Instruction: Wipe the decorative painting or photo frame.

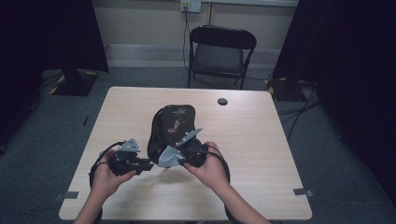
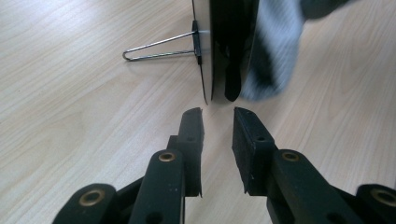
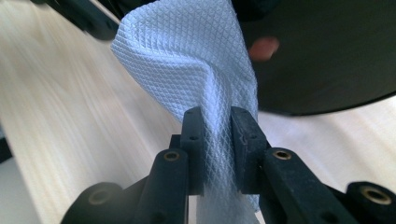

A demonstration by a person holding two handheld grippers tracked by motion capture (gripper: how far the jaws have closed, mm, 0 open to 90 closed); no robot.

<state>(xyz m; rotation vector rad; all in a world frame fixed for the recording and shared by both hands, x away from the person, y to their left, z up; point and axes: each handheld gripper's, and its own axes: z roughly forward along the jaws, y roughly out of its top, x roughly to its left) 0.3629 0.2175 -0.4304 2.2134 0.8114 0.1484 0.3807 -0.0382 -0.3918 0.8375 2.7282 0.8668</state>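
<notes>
My right gripper (image 3: 217, 126) pinches the white cloth (image 3: 187, 60) to wipe the standing mirror (image 1: 170, 128), while my left gripper (image 2: 218, 122), slightly parted and empty, waits beside its edge.

Waffle-textured white cloth (image 3: 187, 60), glossy black panel (image 3: 327, 56), smooth pale wood-grain table (image 1: 252, 140).

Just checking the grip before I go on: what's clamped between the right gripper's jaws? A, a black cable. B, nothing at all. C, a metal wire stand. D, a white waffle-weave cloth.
D: in the right gripper view the right gripper has its jaws pressed on a fold of the white cloth.
</notes>
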